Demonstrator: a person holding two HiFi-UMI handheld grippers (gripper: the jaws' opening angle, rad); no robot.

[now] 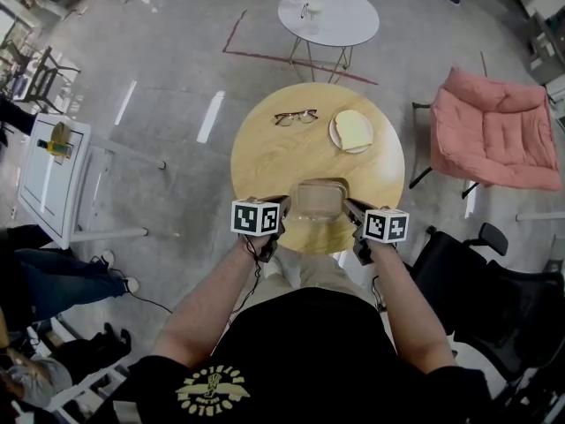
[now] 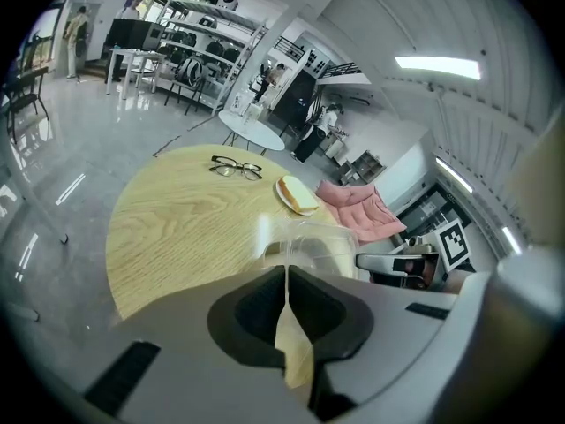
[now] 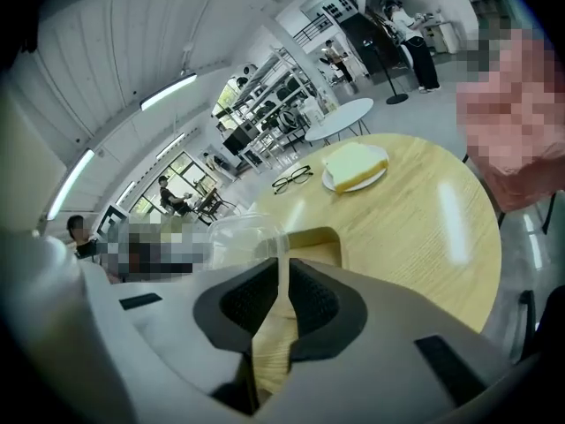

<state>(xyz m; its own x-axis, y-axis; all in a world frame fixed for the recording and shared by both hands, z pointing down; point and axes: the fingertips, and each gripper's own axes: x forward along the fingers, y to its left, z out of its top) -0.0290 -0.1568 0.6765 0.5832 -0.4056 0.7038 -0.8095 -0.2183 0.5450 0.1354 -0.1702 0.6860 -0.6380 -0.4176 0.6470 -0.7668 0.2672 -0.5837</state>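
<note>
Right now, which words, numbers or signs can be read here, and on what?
None can be read.
The yellow emblem on the black shirt: lettering too blurred.
On the left gripper and right gripper: square markers only, no words.
The clear container: no label visible.

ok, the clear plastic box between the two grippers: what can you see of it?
The clear plastic box is a thin, see-through container, rectangular with rounded corners. It looks empty, since the wood shows through it. It stands upright over the near edge of the round wooden table. The left gripper is shut on its thin left rim, and the right gripper is shut on its right rim. Whether it rests on the table or is lifted cannot be told.
</note>
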